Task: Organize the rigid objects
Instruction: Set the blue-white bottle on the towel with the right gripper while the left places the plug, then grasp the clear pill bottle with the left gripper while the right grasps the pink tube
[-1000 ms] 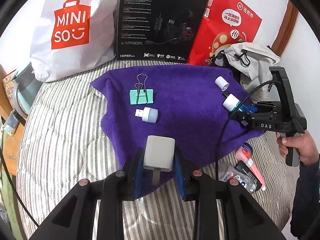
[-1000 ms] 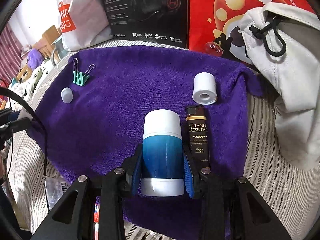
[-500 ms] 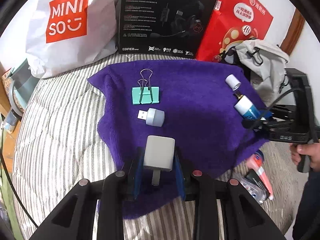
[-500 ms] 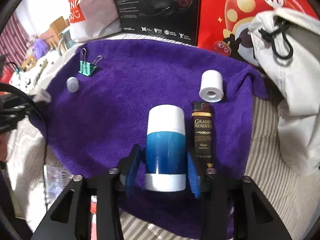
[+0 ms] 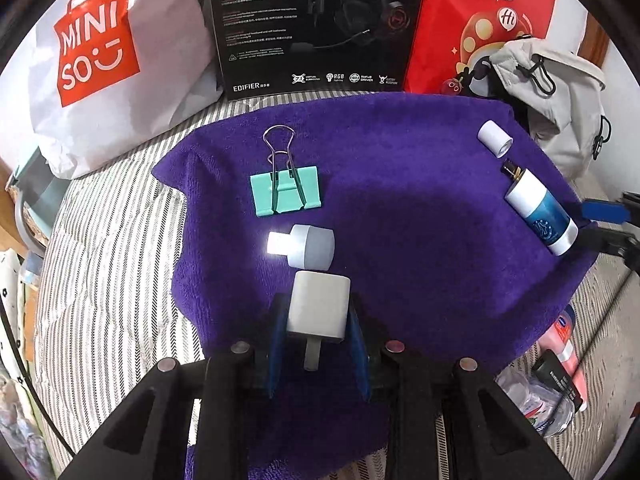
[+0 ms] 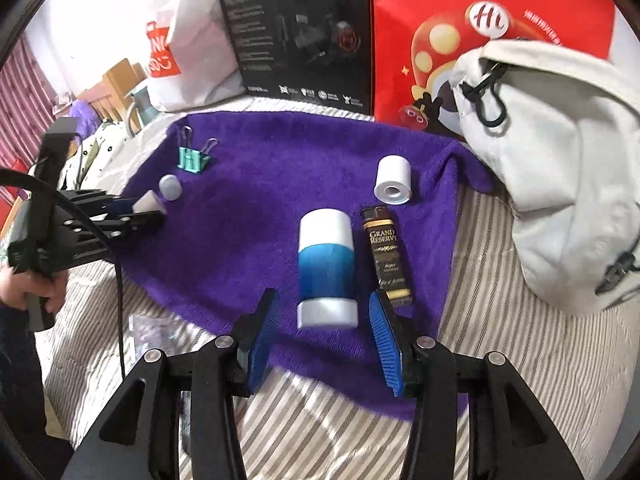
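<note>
Left gripper is clamped on a white charger plug, held over the near edge of the purple towel, prong pointing back toward the camera. Just beyond the plug lies a small grey USB light, and past that a teal binder clip, both toward the towel's left side.

Right gripper stands with its jaws spread wide, clear of the blue-and-white bottle, which lies on the towel between them near the right edge. A dark lighter lies just beside the bottle on its right. A white cap rests farther back, apart from both.

The towel is spread on a striped bed. A black headset box stands behind the towel's far edge.
</note>
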`<action>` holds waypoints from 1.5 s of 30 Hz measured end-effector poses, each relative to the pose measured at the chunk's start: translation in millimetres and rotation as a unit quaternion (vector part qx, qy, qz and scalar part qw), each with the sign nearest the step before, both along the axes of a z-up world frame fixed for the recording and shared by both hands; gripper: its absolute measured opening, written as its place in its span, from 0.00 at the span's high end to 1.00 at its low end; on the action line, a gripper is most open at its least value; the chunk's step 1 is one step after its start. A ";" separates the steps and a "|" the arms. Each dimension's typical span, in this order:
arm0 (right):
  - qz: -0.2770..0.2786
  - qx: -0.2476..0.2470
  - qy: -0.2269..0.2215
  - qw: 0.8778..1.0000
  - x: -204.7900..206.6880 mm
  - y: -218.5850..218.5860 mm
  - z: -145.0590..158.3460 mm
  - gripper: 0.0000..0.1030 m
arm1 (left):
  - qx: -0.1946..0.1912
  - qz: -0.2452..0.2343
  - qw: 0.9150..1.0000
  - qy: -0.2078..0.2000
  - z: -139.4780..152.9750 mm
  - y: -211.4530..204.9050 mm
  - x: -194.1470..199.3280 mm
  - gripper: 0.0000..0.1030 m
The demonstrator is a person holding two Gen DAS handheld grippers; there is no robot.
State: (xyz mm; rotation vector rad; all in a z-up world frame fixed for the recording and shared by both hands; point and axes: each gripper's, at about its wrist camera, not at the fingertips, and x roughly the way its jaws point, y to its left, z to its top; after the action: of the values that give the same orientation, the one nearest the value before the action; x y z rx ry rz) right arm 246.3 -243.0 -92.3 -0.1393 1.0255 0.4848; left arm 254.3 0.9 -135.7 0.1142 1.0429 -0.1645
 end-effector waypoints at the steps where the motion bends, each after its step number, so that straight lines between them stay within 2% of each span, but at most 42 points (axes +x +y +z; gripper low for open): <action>1: 0.000 0.000 -0.003 1.000 -6.1 0.1 2.3 0.55 | 0.002 -0.001 1.000 -0.001 0.0 -0.5 -0.6 0.73; 4: 0.001 0.006 -0.007 1.000 -19.9 -1.5 6.5 0.54 | 0.007 -0.004 1.000 -0.001 0.6 -1.5 -1.1 0.72; 12: -0.010 0.017 -0.009 1.000 -55.7 -14.6 10.1 0.53 | 0.022 -0.017 1.000 0.012 2.9 -6.7 -9.3 0.60; 16: -0.029 0.033 -0.003 0.999 -70.4 -26.7 8.3 0.53 | 0.029 -0.006 0.999 0.012 8.3 -6.5 -12.4 0.60; 19: -0.046 0.045 -0.006 0.998 -81.3 -38.9 11.7 0.53 | 0.035 0.008 0.999 -0.004 25.3 -4.0 -23.9 0.60; 22: -0.056 0.049 -0.008 0.997 -90.7 -48.1 13.9 0.53 | 0.015 0.009 1.000 -0.022 47.4 -9.3 -43.4 0.60; 26: -0.061 0.060 -0.001 0.996 -98.5 -55.4 11.9 0.52 | -0.052 0.006 0.998 -0.025 62.5 -28.8 -74.1 0.60; 30: -0.046 0.064 0.008 0.997 -107.5 -54.7 11.2 0.52 | -0.092 0.009 0.996 -0.001 51.6 -51.6 -95.4 0.60; 35: -0.017 0.062 0.009 0.998 -122.3 -51.6 13.7 0.52 | -0.104 0.014 0.994 0.026 31.4 -73.3 -102.4 0.59; 41: -0.001 0.071 0.018 0.997 -138.1 -48.3 6.7 0.46 | -0.093 0.016 0.994 0.048 14.3 -97.7 -98.3 0.53; 45: -0.001 0.073 0.023 0.997 -141.4 -50.2 1.0 0.46 | -0.065 0.001 0.997 0.052 8.7 -105.6 -101.5 0.50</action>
State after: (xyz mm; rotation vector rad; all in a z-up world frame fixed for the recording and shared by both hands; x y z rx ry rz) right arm 105.0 -293.2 -91.4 0.0037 1.0321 0.5624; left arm 152.8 -104.7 -127.0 -0.0124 1.1340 -0.2379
